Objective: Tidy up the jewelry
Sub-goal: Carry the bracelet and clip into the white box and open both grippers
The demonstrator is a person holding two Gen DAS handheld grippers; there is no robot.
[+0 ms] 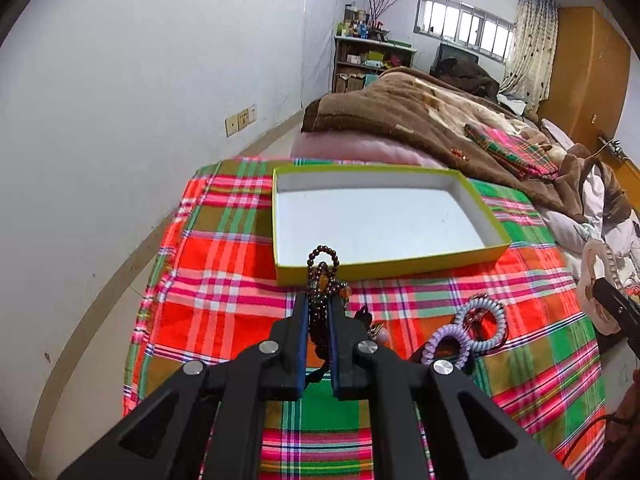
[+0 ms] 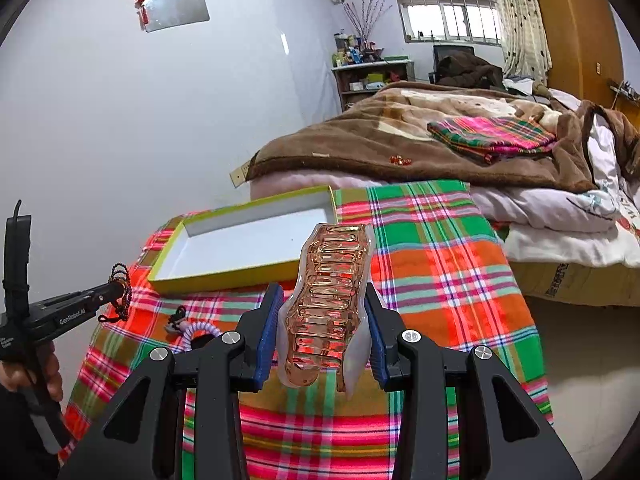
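Note:
My left gripper (image 1: 320, 300) is shut on a dark brown bead bracelet (image 1: 323, 268), whose loop sticks out past the fingertips, just short of the near wall of a shallow yellow-green box (image 1: 384, 268) with a white, empty floor. In the right wrist view that same left gripper (image 2: 118, 286) hangs at the left with the bead bracelet (image 2: 122, 292) dangling from it. My right gripper (image 2: 324, 300) is shut on a large translucent pink hair claw clip (image 2: 332, 300), held above the plaid cloth, in front of the yellow-green box (image 2: 224, 272).
A red, green and pink plaid cloth (image 1: 224, 280) covers the surface. Purple and pale spiral hair ties (image 1: 472, 328) with a small dark trinket lie on it to the right of my left gripper. Behind are a brown blanket (image 1: 420, 120), a folded plaid cloth (image 2: 492, 136) and white bedding (image 2: 580, 224).

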